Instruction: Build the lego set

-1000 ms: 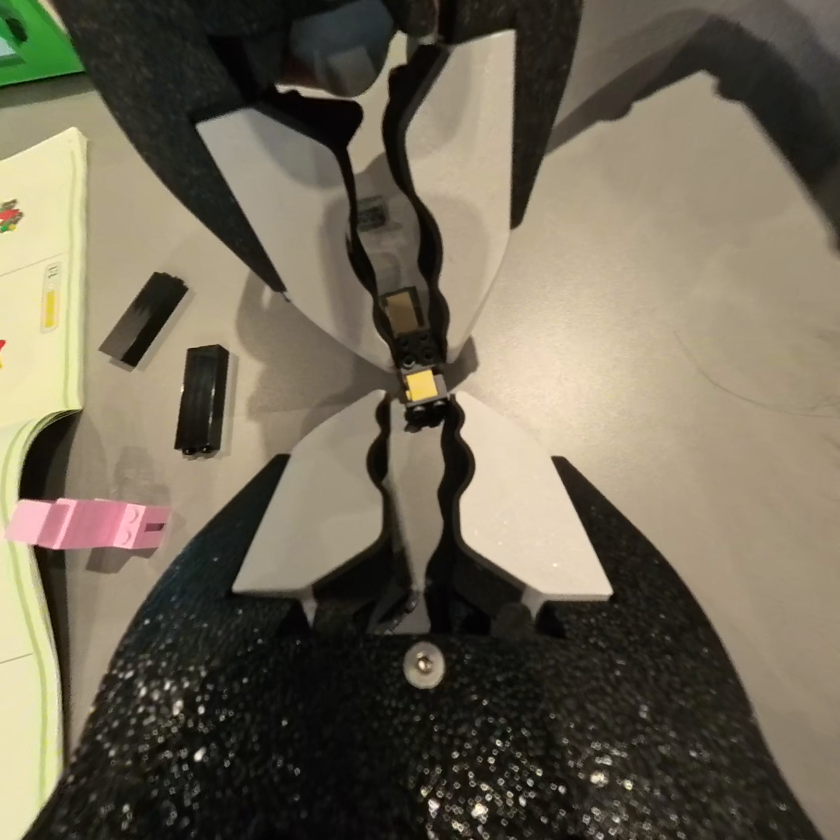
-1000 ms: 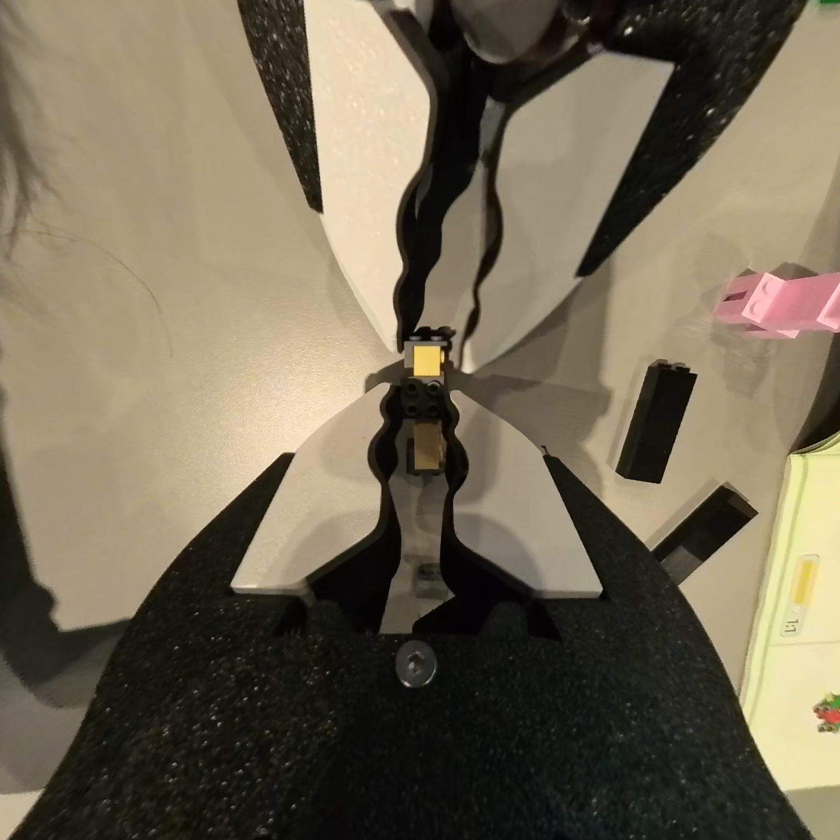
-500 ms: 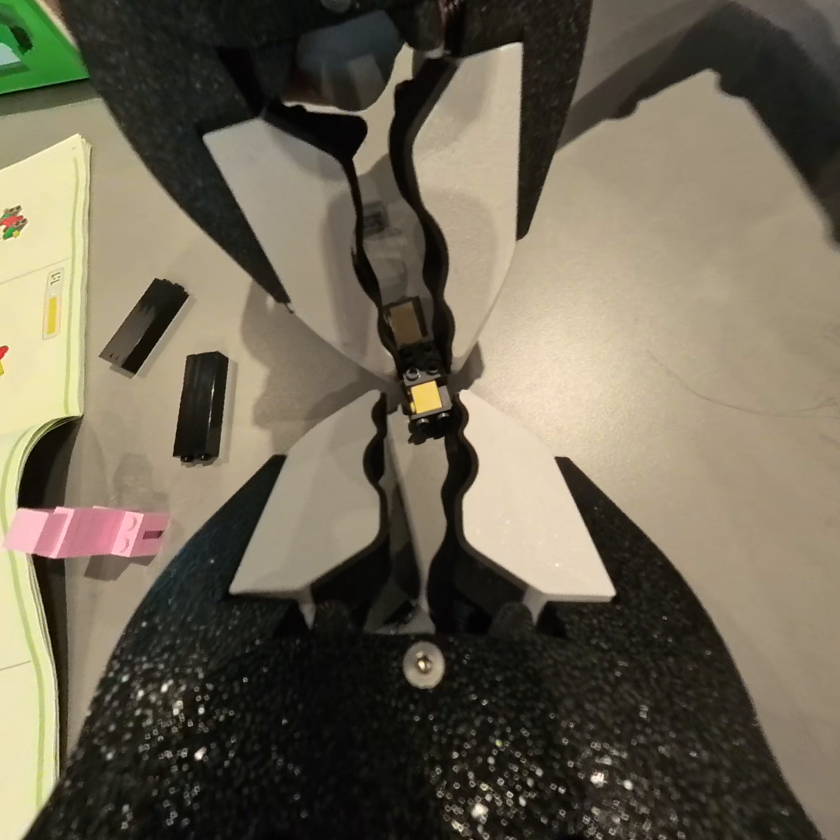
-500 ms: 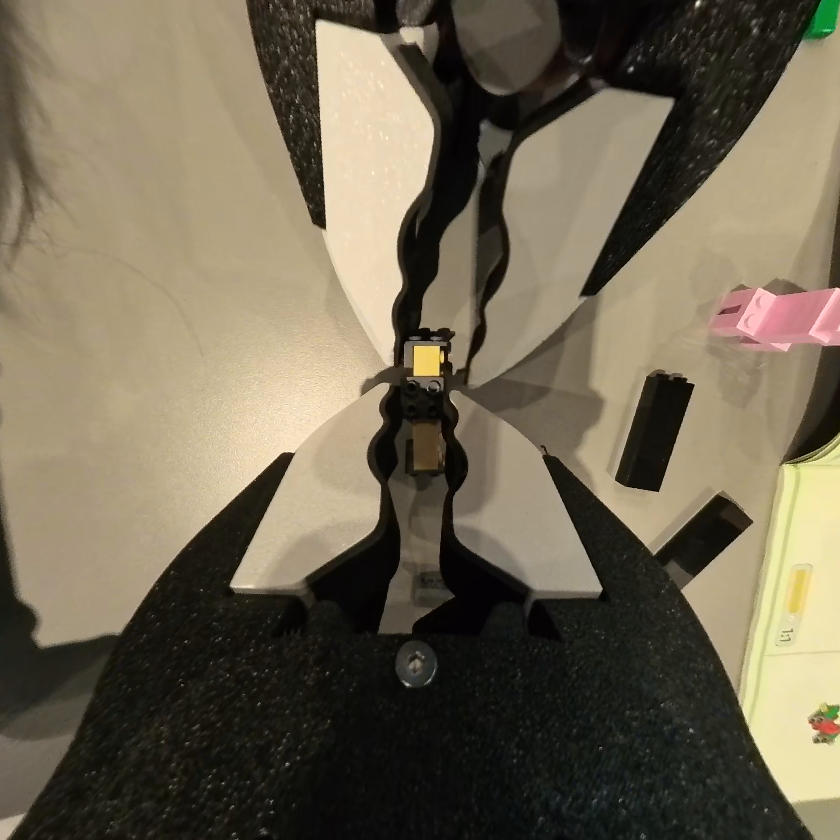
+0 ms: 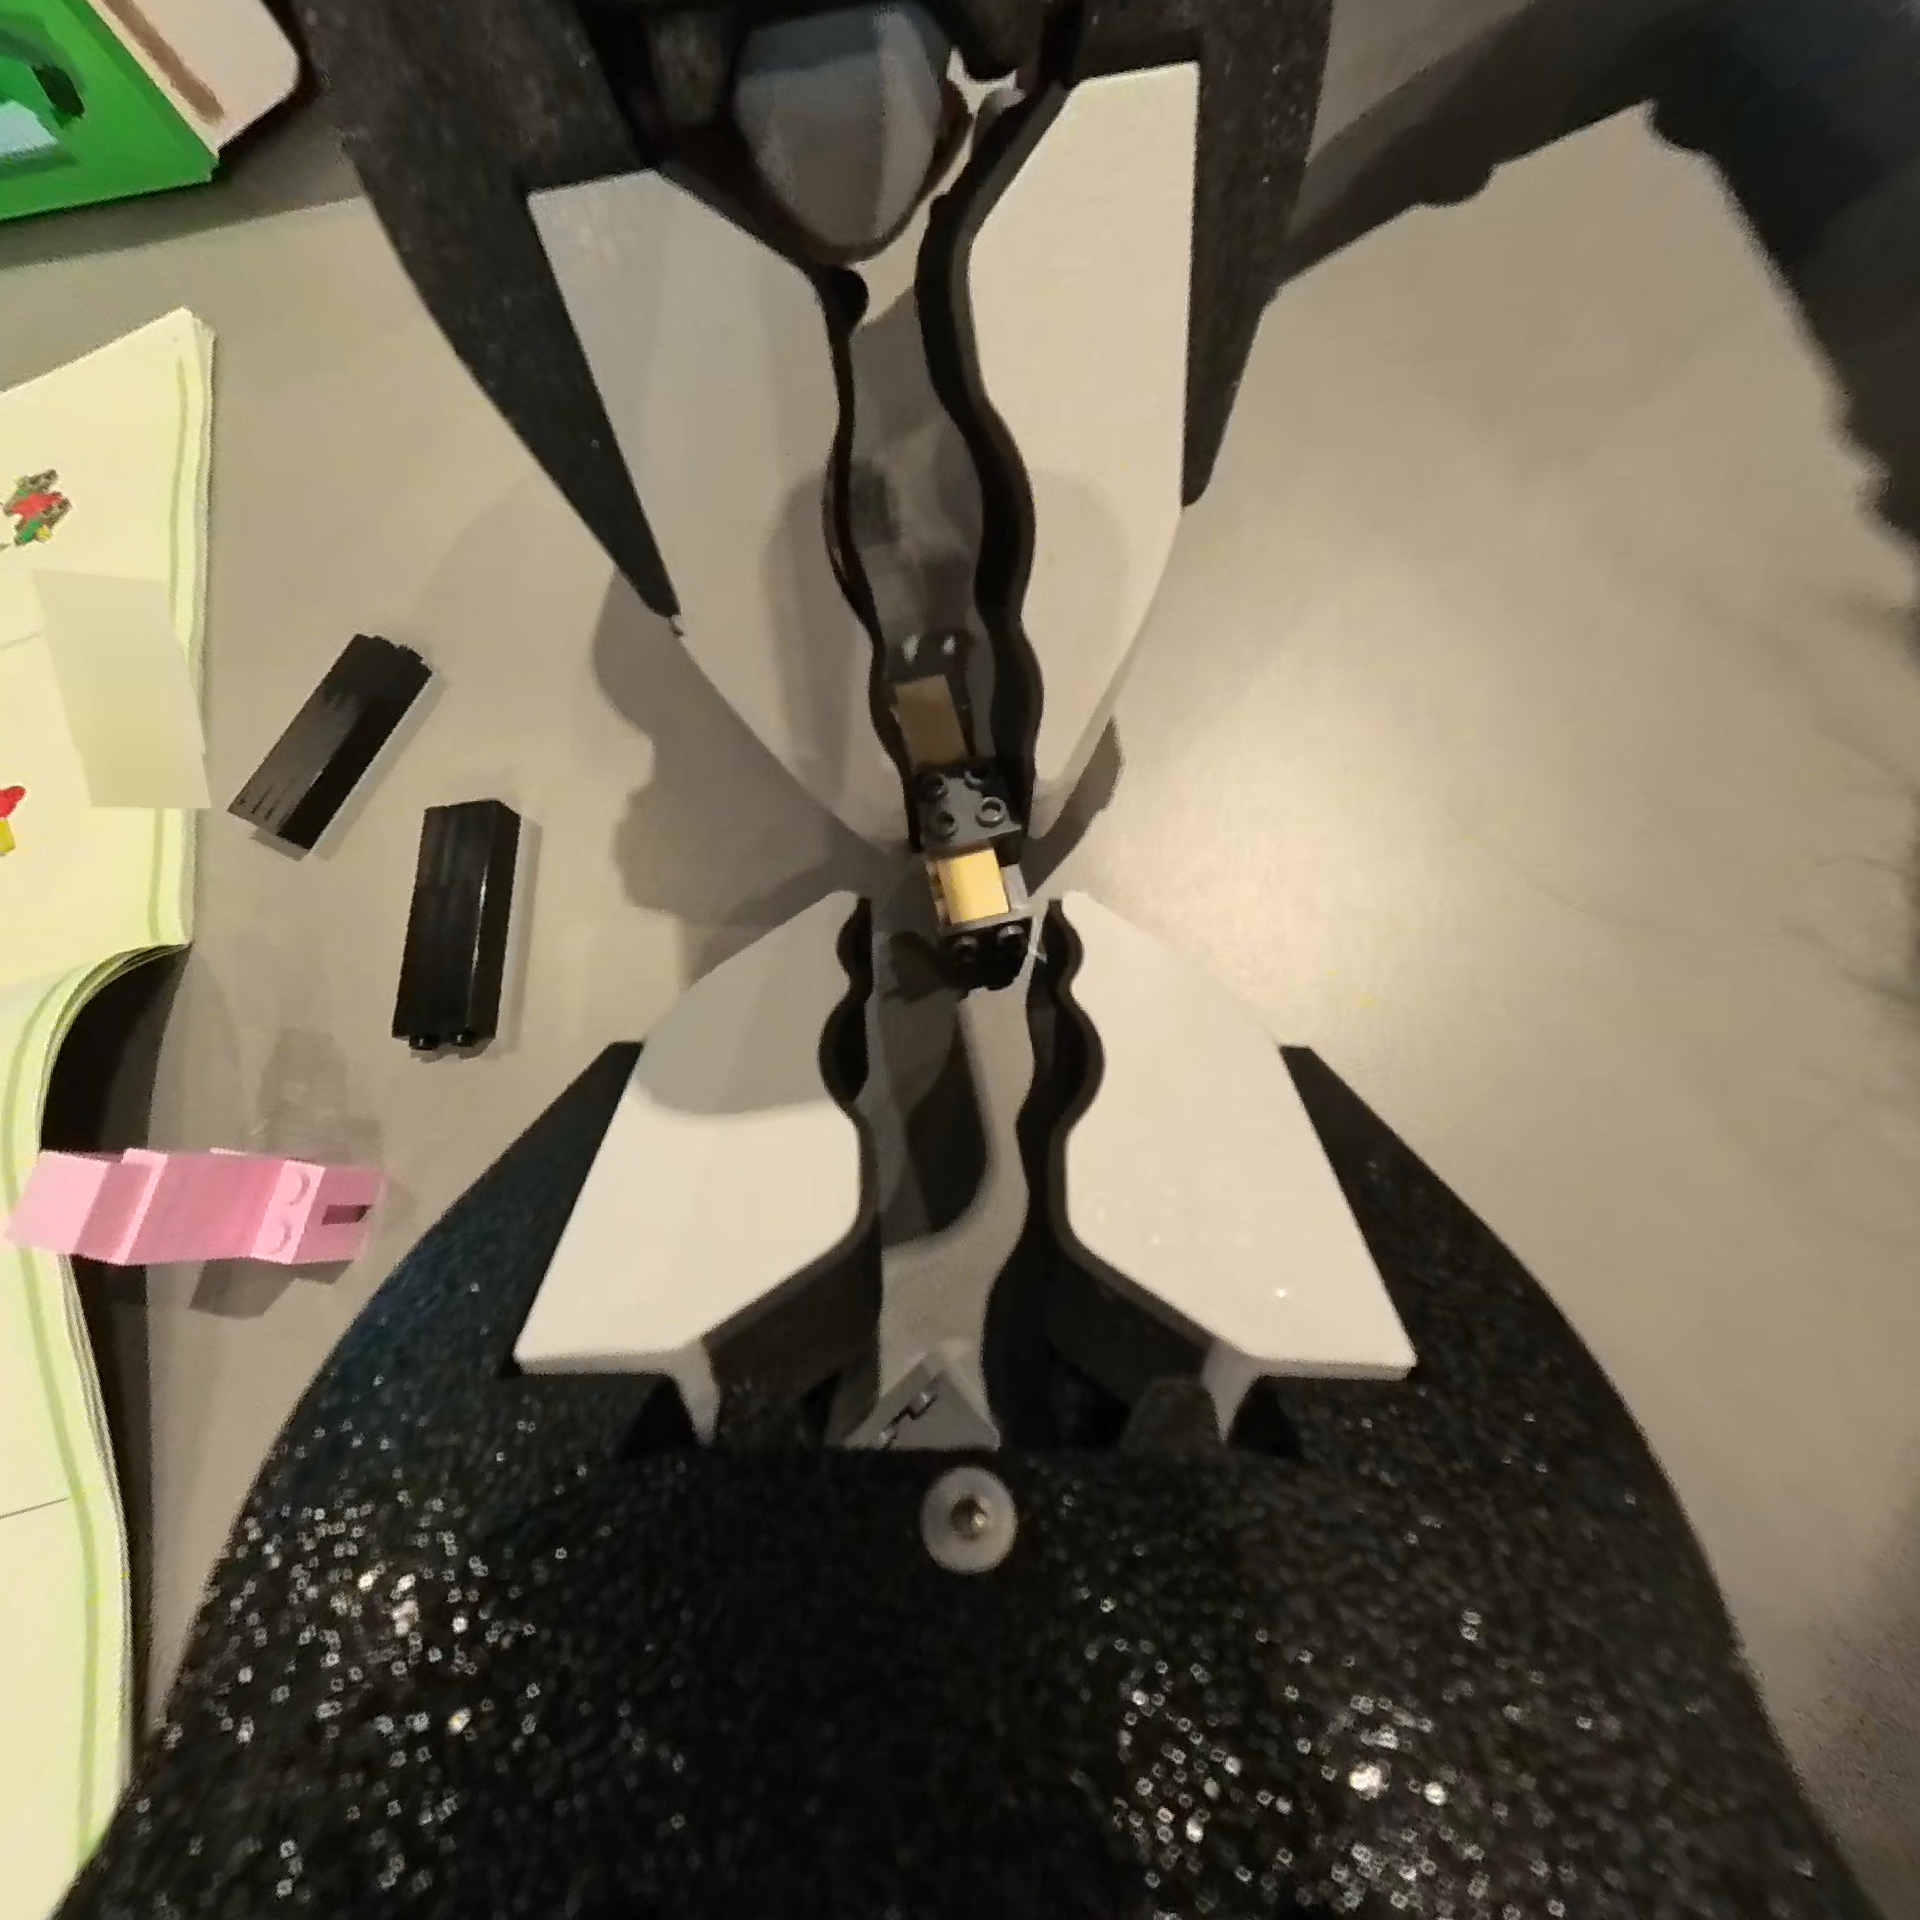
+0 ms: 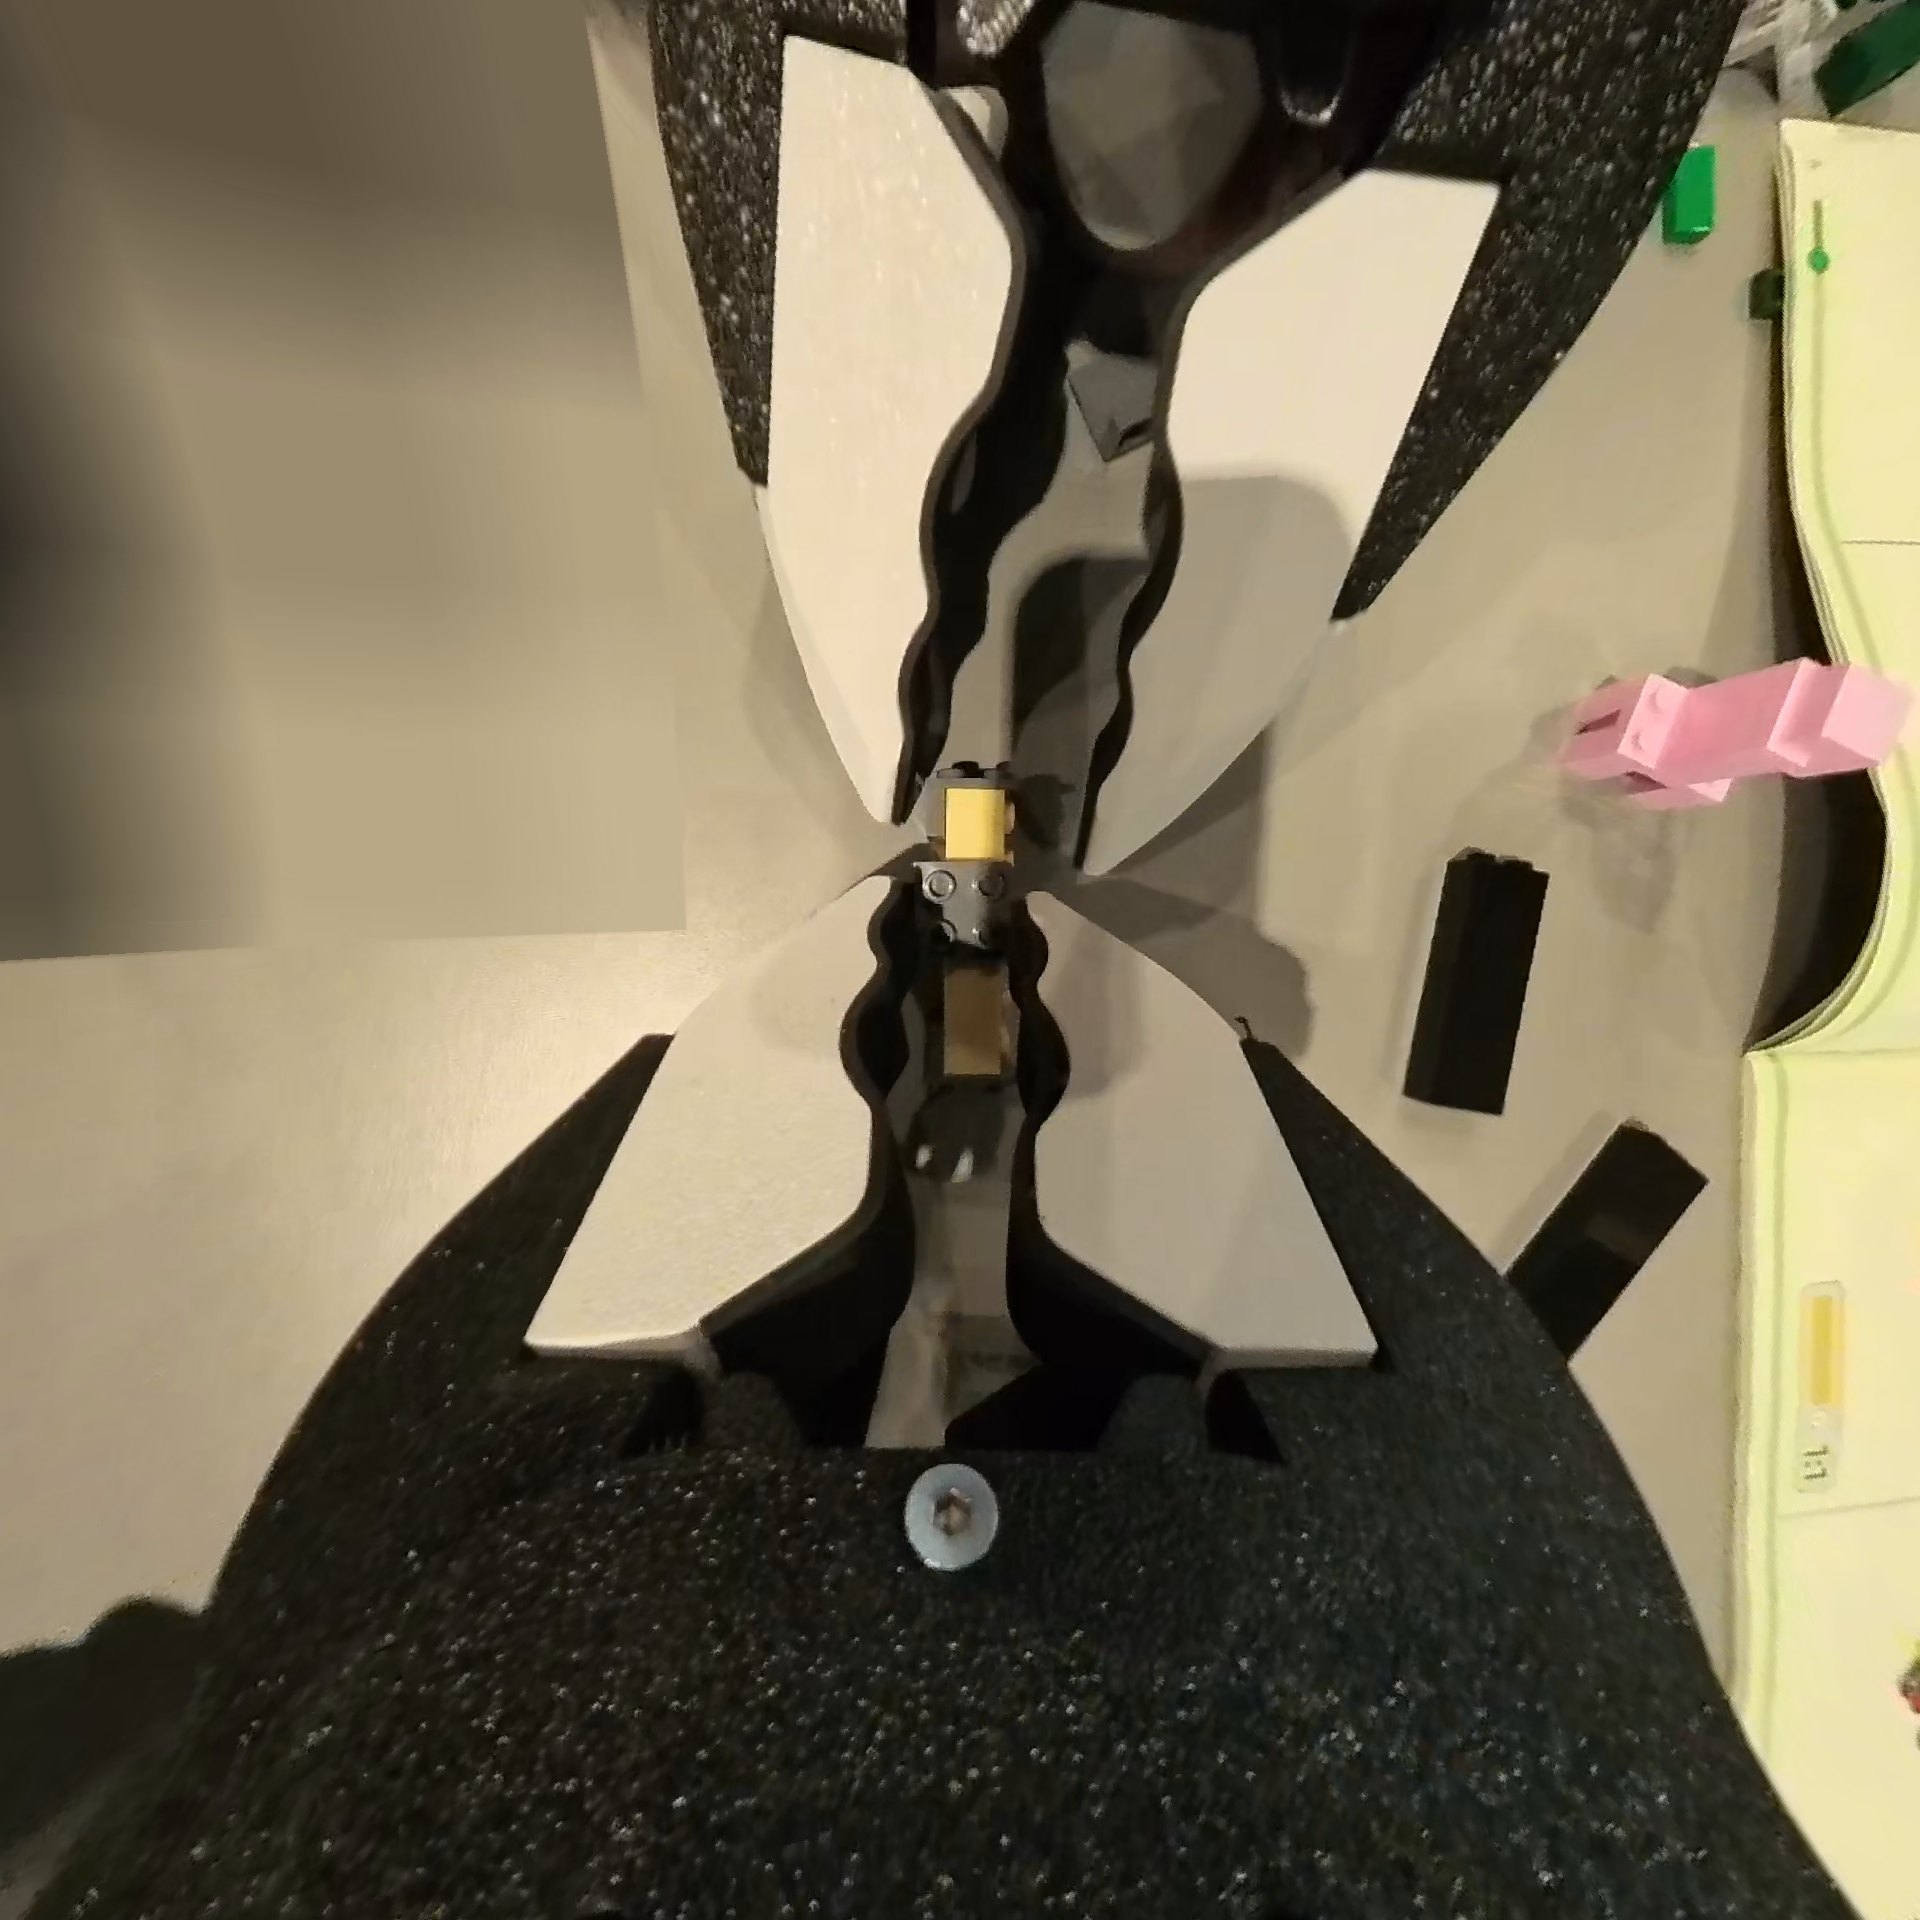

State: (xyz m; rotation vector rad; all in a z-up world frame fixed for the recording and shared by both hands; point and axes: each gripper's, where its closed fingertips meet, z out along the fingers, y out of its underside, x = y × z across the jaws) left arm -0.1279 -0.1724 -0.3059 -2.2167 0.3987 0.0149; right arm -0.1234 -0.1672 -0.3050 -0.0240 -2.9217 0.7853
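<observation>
My two grippers meet tip to tip above the grey table. My right gripper (image 6: 966, 891) is shut on a small black studded piece (image 6: 966, 902) with a tan part (image 6: 975, 1023) behind it. The same gripper shows from the front in the left wrist view (image 5: 966, 795). A small yellow brick on a black base (image 5: 975, 902) butts against that black piece (image 5: 961, 805). My left gripper (image 5: 951, 920) has its fingers slightly parted around the yellow brick. The brick touches only the right finger, and a gap shows on its left side.
Two long black bricks (image 5: 330, 743) (image 5: 457, 920) lie left of the grippers. A pink brick assembly (image 5: 197, 1216) lies by the open instruction booklet (image 5: 94, 623). A green box (image 5: 73, 114) is at the far left corner. Small green pieces (image 6: 1688, 192) lie near the booklet. The grippers are tip to tip, or close to it.
My left gripper's fingers have spread a little, leaving a gap beside the yellow brick. The right gripper keeps its hold. Both grippers stay nearly in place.
</observation>
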